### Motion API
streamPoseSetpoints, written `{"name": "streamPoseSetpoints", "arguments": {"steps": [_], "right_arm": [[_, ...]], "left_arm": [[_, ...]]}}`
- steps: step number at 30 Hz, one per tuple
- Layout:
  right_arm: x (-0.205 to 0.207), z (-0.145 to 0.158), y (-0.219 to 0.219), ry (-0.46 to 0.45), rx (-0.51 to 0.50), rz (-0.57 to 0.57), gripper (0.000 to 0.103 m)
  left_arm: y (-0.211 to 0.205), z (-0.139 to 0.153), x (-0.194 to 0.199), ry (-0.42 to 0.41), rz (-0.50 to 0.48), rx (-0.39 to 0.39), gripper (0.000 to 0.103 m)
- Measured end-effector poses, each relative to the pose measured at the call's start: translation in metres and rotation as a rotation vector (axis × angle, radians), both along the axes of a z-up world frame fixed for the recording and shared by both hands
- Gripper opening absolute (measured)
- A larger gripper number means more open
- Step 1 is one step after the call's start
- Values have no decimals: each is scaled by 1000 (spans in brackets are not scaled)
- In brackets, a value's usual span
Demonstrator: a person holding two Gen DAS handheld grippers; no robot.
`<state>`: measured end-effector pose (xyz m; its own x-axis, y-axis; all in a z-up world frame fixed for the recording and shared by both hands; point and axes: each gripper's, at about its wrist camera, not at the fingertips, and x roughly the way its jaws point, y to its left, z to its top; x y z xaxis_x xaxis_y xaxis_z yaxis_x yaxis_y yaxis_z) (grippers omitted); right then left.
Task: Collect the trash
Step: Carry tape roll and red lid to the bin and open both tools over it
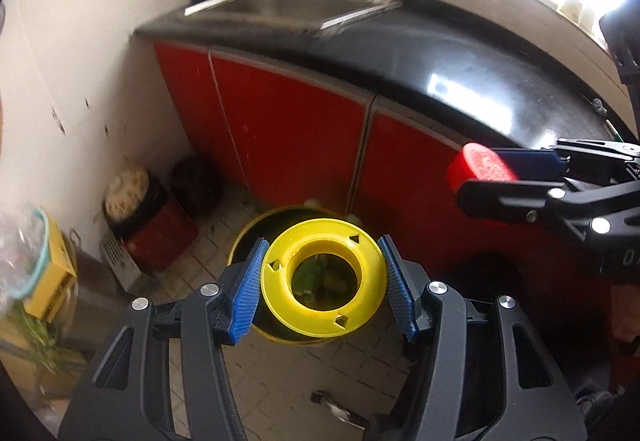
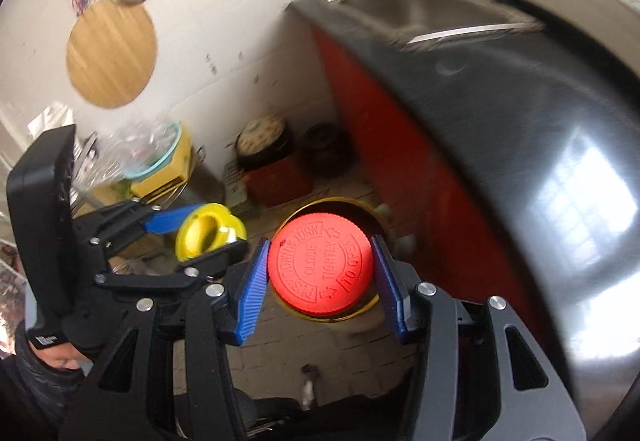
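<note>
My left gripper [image 1: 323, 283] is shut on a yellow plastic ring [image 1: 323, 283], its blue pads [image 1: 250, 291] pressing both sides. It hangs over a yellow-rimmed bin [image 1: 248, 231] on the tiled floor; greenish waste shows through the ring's hole. My right gripper [image 2: 320, 273] is shut on a round red cap [image 2: 320, 269] embossed with "push down & turn", also above the bin [image 2: 340, 201]. Each gripper appears in the other view: the right one with the red cap [image 1: 480, 169] at the right, the left one with the yellow ring [image 2: 208, 231] at the left.
Red cabinet doors [image 1: 288, 133] under a black counter [image 1: 460, 69] with a steel sink [image 1: 288, 7] stand behind the bin. Dark pots [image 1: 132, 197], a red box [image 1: 160, 237] and a yellow box [image 1: 52, 269] crowd the left corner. A round wooden board [image 2: 110, 53] hangs on the wall.
</note>
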<state>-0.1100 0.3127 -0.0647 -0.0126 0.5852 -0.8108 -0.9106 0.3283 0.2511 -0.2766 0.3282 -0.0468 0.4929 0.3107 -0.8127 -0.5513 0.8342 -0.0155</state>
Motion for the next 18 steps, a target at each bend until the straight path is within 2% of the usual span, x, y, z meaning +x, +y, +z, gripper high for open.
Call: {"name": "streamPoseSetpoints", "arguments": {"steps": [5, 9, 12, 18], "right_arm": [[0, -36, 37, 25, -63, 6, 50], [4, -60, 57, 36, -105, -5, 50], [9, -76, 68, 47, -135, -10, 50], [20, -90, 81, 59, -157, -29, 50]], "left_arm": [[23, -42, -1, -8, 12, -64, 55], [38, -73, 5, -3, 23, -84, 55], [45, -89, 7, 2, 40, -125, 55], [60, -105, 6, -6, 52, -152, 55]]}}
